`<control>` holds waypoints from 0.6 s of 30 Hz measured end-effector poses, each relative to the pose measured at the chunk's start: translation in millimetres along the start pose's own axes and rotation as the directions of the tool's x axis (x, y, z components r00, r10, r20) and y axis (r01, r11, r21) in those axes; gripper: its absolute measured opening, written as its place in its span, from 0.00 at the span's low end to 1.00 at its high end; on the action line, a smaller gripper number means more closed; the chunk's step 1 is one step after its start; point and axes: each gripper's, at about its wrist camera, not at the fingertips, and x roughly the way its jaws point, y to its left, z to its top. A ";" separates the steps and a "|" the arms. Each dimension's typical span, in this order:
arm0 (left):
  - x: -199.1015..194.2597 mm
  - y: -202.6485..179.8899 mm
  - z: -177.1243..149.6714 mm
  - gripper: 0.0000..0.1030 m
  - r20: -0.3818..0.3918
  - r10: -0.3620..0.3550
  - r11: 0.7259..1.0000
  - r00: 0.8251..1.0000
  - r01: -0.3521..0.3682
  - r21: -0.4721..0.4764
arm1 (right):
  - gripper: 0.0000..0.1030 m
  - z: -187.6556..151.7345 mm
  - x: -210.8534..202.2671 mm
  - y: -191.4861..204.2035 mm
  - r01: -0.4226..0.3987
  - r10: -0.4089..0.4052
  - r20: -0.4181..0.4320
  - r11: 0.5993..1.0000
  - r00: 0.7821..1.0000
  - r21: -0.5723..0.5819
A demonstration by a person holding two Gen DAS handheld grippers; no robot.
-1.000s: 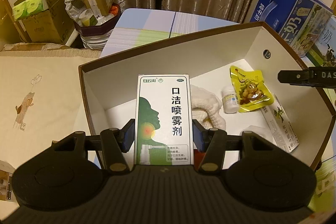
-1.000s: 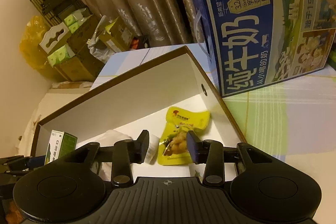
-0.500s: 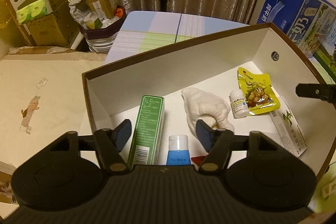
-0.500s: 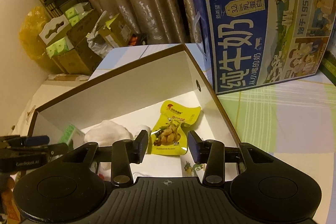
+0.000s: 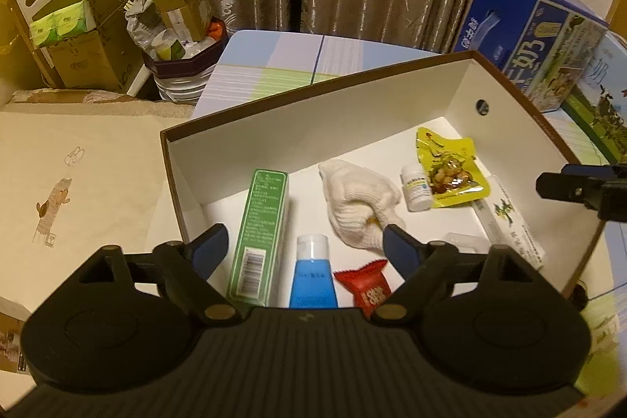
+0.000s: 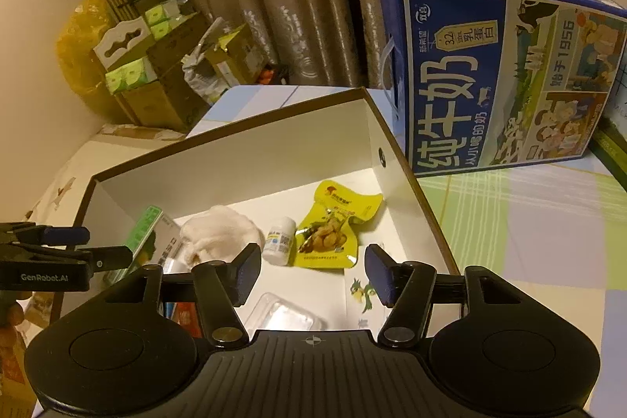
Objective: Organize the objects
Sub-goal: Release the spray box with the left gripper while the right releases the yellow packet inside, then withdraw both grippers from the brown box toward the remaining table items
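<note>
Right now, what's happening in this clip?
A person is sorting small items into an open white box using two handheld grippers. The left gripper is open over the green carton, which lies flat in the box beside a blue tube and a red candy. The right gripper is open too, hovering near the yellow snack pouch and small white bottle. Neither gripper holds anything.

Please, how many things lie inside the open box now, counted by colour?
Green: 1, carton
Blue: 1, tube
Red: 1, packet
Yellow: 1, pouch
White: 3, cloth, bottle, long carton
Clear: 1, case
Total: 8
</note>
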 end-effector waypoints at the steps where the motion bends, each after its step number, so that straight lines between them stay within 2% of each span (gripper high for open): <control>1: -3.0 -1.7 -0.4 0.82 0.001 -0.003 1.000 1.000 0.003 -0.002 | 0.56 -1.7 -2.1 1.2 0.002 -0.002 0.001 1.000 1.000 -0.005; 7: -25.2 -8.2 -11.3 0.87 0.005 -0.025 1.000 1.000 0.025 -0.007 | 0.57 -11.9 -19.2 4.6 -0.004 0.004 0.019 1.000 1.000 -0.002; 18: -64.0 -32.0 -37.8 0.87 0.001 -0.073 0.997 0.997 0.073 0.004 | 0.57 -36.3 -55.1 12.9 -0.025 0.025 0.046 1.000 0.999 0.017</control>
